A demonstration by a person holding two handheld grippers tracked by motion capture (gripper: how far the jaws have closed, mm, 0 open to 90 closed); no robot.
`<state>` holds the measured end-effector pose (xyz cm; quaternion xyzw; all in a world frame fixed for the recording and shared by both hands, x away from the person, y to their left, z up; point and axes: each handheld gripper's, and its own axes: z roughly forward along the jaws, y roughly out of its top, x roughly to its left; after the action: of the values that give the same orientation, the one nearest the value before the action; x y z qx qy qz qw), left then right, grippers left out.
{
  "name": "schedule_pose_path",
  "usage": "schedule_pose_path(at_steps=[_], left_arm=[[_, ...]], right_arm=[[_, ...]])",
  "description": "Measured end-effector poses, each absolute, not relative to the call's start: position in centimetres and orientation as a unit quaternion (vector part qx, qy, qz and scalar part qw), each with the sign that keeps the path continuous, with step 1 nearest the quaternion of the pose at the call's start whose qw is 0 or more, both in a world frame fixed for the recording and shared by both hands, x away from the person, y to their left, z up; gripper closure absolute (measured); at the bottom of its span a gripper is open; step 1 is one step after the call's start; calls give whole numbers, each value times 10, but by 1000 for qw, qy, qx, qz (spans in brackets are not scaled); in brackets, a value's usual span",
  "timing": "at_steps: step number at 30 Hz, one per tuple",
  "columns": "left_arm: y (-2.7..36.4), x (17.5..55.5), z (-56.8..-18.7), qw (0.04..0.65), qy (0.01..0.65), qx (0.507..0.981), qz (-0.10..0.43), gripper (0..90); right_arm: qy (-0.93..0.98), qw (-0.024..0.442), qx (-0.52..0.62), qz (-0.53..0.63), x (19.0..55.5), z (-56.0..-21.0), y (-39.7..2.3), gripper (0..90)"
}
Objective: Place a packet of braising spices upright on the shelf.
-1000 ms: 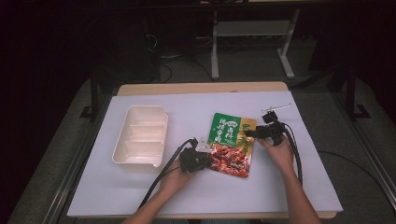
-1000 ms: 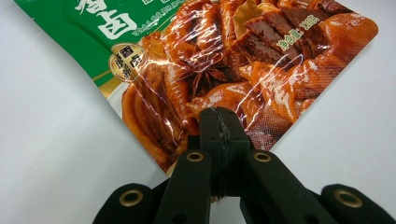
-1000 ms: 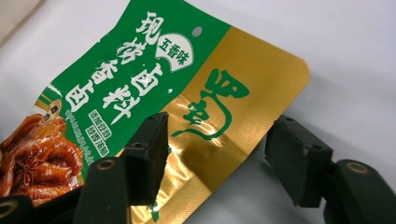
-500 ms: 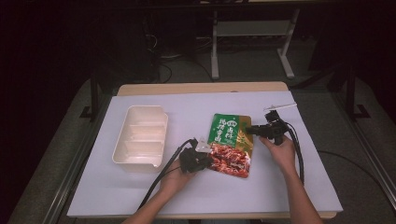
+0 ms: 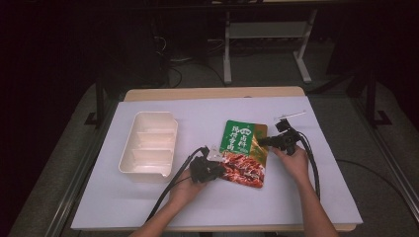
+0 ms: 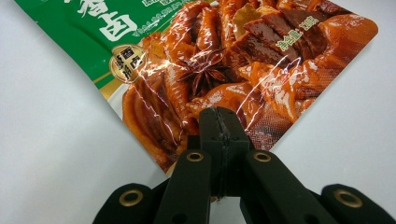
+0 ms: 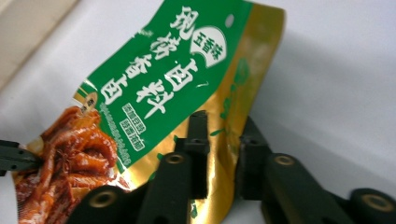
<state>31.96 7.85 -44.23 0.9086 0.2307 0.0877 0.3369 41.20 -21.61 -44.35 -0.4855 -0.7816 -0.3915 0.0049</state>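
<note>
While the left claw point(image 6: 219, 135) pinches the pouch point(image 6: 224, 74) corner, the right claw point(image 7: 219, 144) has been closing astride its gold edge.

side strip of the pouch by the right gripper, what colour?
Gold, running beside the green panel of the pouch. It shows best in the right gripper view.

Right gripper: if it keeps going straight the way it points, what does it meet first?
The sauce packet: the right gripper has just been closing, its jaws straddling the packet's gold edge. Further along sits the left gripper, clamped on the opposite corner, though depth is unclear.
</note>
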Motion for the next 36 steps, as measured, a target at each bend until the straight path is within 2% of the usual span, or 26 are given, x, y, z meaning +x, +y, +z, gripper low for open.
schedule_pose_path(at_steps=[3, 9, 12, 15, 22, 26, 29, 36], left_arm=[[78, 320, -442, 337, 230, 909, 88, 900], [78, 319, -443, 338, 232, 908, 89, 900], [78, 319, -443, 338, 232, 908, 88, 900], [79, 320, -443, 338, 231, 908, 88, 899], [79, 319, -443, 339, 231, 907, 89, 900], [80, 319, -444, 345, 235, 905, 87, 898], [81, 319, -445, 351, 237, 902, 85, 897], [86, 321, -444, 356, 239, 899, 86, 777]], right_arm=[[-782, 3, -484, -392, 411, -441, -216, 890], [-785, 7, -455, -420, 405, -427, -215, 897], [-786, 10, -449, -424, 405, -426, -215, 888], [-783, 27, -456, -423, 409, -434, -214, 799], [-794, 35, -460, -396, 414, -448, -203, 774], [-794, 38, -462, -393, 415, -452, -200, 807], [-790, 41, -465, -398, 415, -452, -201, 878], [-794, 24, -452, -405, 409, -439, -200, 892]])
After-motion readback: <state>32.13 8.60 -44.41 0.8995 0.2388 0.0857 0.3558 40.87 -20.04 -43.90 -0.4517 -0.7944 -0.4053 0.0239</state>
